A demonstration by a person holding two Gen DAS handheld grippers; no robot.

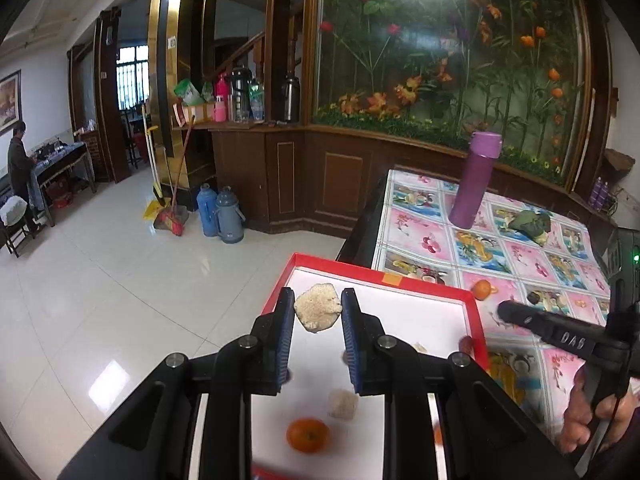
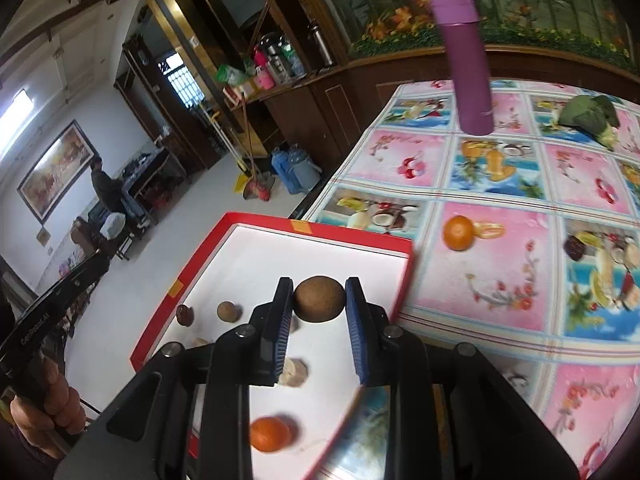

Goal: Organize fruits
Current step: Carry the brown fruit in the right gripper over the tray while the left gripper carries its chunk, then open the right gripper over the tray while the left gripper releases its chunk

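Note:
A red-rimmed tray [image 1: 382, 276] with a white floor lies at the table's left corner. My left gripper [image 1: 318, 306] is shut on a pale, rough, crumbly lump [image 1: 318, 307], held above the tray's far end. Under it lie an orange [image 1: 307, 435] and a pale block [image 1: 343, 404]. My right gripper [image 2: 319, 300] is shut on a round brown fruit [image 2: 319, 299] above the same tray [image 2: 316, 226]. In the right wrist view the tray also holds an orange [image 2: 271, 434], a small brown fruit [image 2: 228, 311], a dark red fruit [image 2: 185, 315] and a pale lump [image 2: 294, 372].
On the flowered tablecloth [image 2: 500, 280] sit a loose orange [image 2: 458, 233], a tall purple flask [image 2: 468, 60] and a green leafy bundle [image 2: 592, 114]. The tray juts over the table edge above a tiled floor [image 1: 100, 300]. A person [image 1: 18, 160] stands far left.

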